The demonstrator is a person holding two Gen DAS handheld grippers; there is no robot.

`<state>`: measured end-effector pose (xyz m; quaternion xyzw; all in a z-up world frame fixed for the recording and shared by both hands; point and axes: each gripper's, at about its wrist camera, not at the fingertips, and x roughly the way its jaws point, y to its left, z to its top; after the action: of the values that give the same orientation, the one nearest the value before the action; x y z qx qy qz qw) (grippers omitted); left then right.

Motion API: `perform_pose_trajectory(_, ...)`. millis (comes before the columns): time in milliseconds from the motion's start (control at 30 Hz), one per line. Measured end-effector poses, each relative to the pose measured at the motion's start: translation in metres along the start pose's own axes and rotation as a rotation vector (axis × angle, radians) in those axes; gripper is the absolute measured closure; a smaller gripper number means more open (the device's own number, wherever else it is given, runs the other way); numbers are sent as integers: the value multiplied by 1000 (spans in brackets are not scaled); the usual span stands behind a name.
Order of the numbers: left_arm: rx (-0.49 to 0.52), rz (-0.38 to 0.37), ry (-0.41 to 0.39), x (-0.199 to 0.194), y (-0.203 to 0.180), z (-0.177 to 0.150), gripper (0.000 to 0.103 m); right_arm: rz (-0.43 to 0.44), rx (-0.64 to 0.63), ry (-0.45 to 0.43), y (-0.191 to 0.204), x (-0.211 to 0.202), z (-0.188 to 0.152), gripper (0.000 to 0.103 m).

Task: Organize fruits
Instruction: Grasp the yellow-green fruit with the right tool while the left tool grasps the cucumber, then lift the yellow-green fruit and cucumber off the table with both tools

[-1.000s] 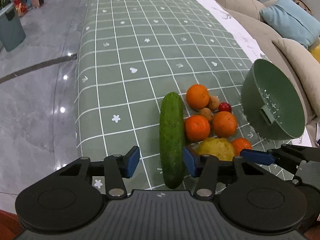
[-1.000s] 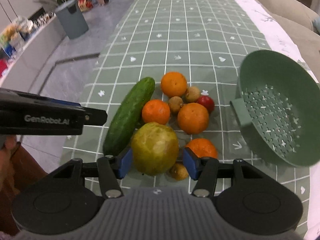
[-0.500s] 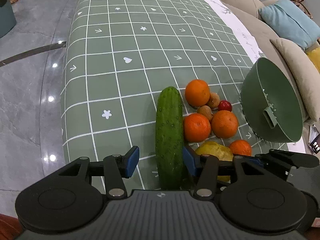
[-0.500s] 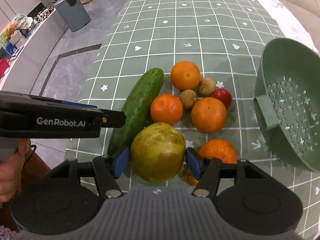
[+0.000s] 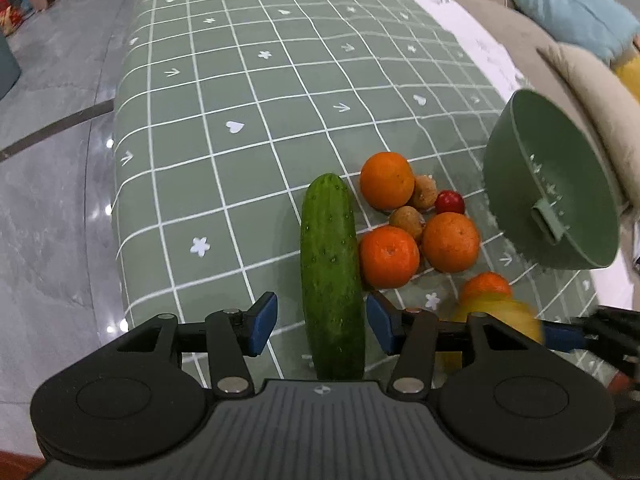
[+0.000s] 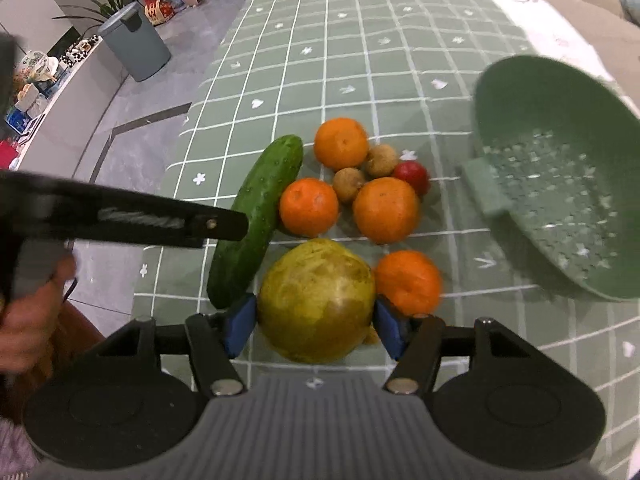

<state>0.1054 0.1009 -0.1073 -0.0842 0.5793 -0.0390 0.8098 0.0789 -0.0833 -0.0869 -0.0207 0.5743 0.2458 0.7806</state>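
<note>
Right gripper [image 6: 315, 326] clamped on the yellow-green fruit [image 6: 316, 300], left gripper [image 5: 322, 326] spread astride the cucumber [image 5: 332, 276], colander [image 6: 560, 208] near the table's right edge empty — everything left.

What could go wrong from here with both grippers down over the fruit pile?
1. The right gripper holds the big yellow-green fruit only at its widest sides; being round, it may slip or roll out when lifted.
2. The left gripper straddles the cucumber near one end, so the long end may droop or swing into the oranges.
3. The green colander sits tilted and might tip if fruit is dropped on its rim.
</note>
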Motion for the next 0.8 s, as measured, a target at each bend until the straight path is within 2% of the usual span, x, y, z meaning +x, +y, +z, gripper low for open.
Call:
perform_pose_trajectory(100, 57, -3, 60, 12, -3, 5, 42, -18, 25, -10, -13, -18, -7, 43)
perform_pose_trajectory(300, 155, 17, 99, 28, -11, 15, 44, -55, 57, -38, -30, -47, -21, 43)
perform_pose_trajectory(367, 193, 39, 115, 32, -15, 18, 48, -64, 66, -47, -34, -54, -24, 43)
perform_pose_trajectory(400, 196, 34, 123, 34, -17, 19, 54, -68, 72, -49, -36, -56, -25, 43)
perform_pose_trajectory(433, 192, 31, 130, 34, -18, 21, 55, -73, 80, -52, -38, -57, -25, 43)
perform_pose_trajectory(633, 142, 42, 137, 32, -15, 17, 58, -75, 118, -81, -47, -71, -31, 43)
perform_pose_trajectory(800, 78, 30, 96, 14, -13, 4, 58, -81, 120, -123, -51, -81, -34, 43)
